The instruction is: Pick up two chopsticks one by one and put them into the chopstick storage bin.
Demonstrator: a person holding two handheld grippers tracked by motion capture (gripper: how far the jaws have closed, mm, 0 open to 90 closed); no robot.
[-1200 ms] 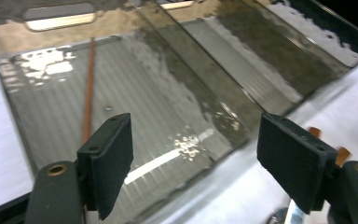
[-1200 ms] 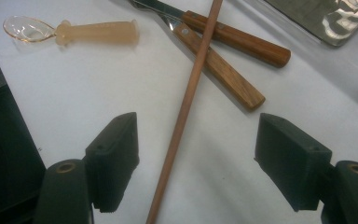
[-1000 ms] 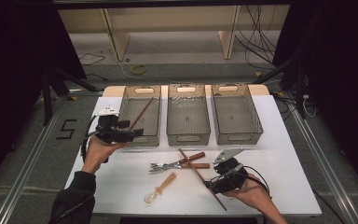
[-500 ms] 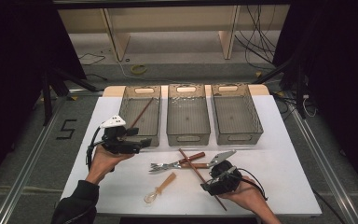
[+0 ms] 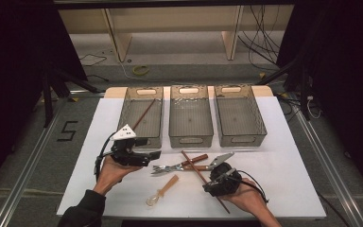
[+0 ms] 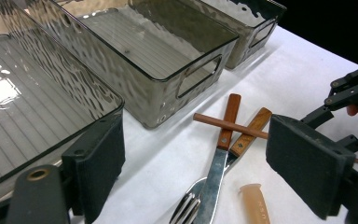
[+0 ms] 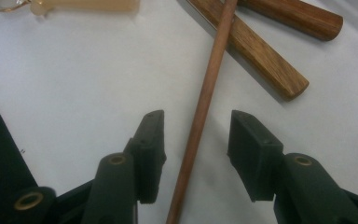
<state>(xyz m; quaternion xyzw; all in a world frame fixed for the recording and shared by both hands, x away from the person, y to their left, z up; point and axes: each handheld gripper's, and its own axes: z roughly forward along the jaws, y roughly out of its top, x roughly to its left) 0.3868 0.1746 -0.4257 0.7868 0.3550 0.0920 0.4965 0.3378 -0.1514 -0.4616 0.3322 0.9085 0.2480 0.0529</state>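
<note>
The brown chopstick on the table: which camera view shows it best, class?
The right gripper view: the brown chopstick runs close-up between the open jaws, which have just been closing. The high view shows its whole length, small, crossing the wooden handles. The left gripper view shows one end across those handles.

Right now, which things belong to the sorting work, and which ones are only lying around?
Job:
chopstick between the right gripper pads, not yet pinched
fork, knife, spoon
three bins

Lying about:
yellow cable coil
floor cables
</note>
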